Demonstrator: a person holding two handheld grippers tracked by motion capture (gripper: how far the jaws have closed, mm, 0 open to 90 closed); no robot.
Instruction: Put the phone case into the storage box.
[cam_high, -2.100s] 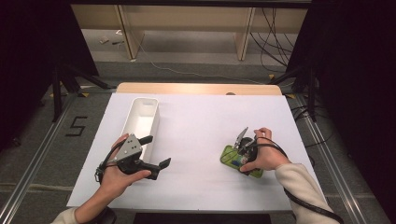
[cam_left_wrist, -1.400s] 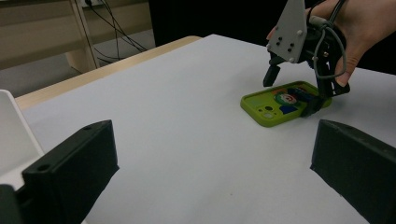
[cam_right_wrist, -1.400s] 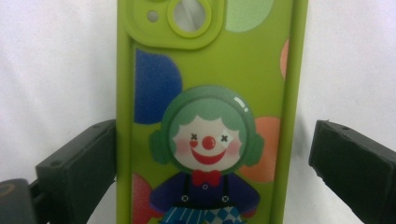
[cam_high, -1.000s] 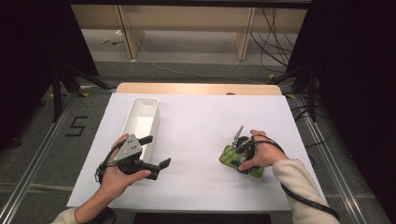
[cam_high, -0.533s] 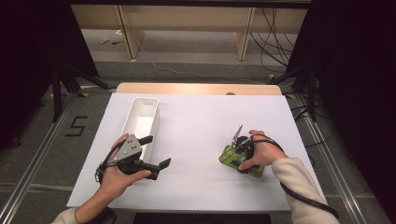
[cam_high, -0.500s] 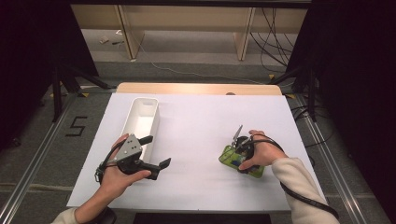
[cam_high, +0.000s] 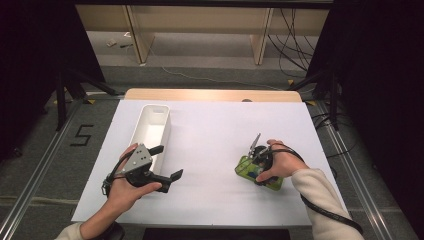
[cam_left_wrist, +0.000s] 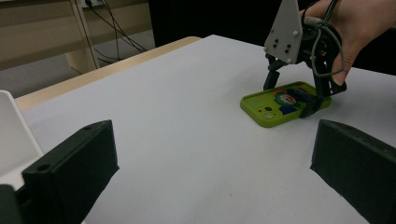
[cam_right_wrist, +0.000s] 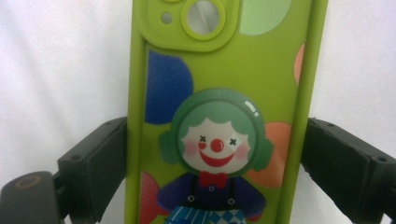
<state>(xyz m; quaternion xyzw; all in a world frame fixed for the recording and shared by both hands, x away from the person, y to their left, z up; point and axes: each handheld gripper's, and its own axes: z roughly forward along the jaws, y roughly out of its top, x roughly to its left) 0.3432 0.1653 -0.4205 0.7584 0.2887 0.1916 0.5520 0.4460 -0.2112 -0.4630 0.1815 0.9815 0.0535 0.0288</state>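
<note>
Straddling the lime-green clown-print phone case (cam_right_wrist: 219, 116) lying flat on the white table (cam_high: 210, 135), the right gripper (cam_high: 256, 159) has been closing, jaws hugging its sides. Lift and long white bin (cam_high: 152, 131) remain; left gripper (cam_high: 167, 162) idles agape.

The phone case (cam_right_wrist: 219, 116) is cut off by the top and bottom edges in the right gripper view.

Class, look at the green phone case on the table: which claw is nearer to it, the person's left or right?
Right. The right claw straddles the phone case, one jaw along each long edge. The left claw hangs well off to the side, next to the white tray.
</note>
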